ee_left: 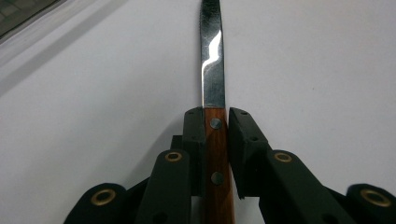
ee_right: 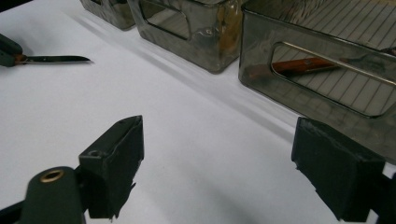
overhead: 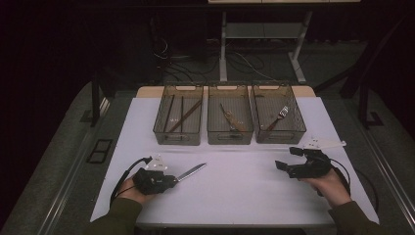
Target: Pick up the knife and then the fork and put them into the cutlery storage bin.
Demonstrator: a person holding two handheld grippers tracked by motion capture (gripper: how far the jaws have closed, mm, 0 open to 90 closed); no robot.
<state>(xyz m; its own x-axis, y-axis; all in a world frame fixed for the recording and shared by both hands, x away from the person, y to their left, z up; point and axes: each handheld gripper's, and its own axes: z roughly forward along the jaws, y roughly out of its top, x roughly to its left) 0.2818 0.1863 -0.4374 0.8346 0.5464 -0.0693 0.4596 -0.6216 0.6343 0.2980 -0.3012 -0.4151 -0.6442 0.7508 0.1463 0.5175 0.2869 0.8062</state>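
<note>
High view: the left gripper (overhead: 164, 180) lies low on the white desk (overhead: 235, 196), its jaws clamped on the handle of a knife (overhead: 192, 171) whose blade points toward the three smoky bins; the middle bin (overhead: 230, 133) already holds a knife, the right bin (overhead: 280, 132) a fork. The right gripper (overhead: 288, 164) hovers empty, well apart.
Left gripper view: jaws pressed together on the knife's wooden handle (ee_left: 217, 158), blade (ee_left: 212, 56) flat along the desk.
Right gripper view: jaws wide apart over bare desk, nothing between them.
Step in hand: the grasp looks complete.
Next move: likely lift the knife level, carry it over the middle bin, then let go.
</note>
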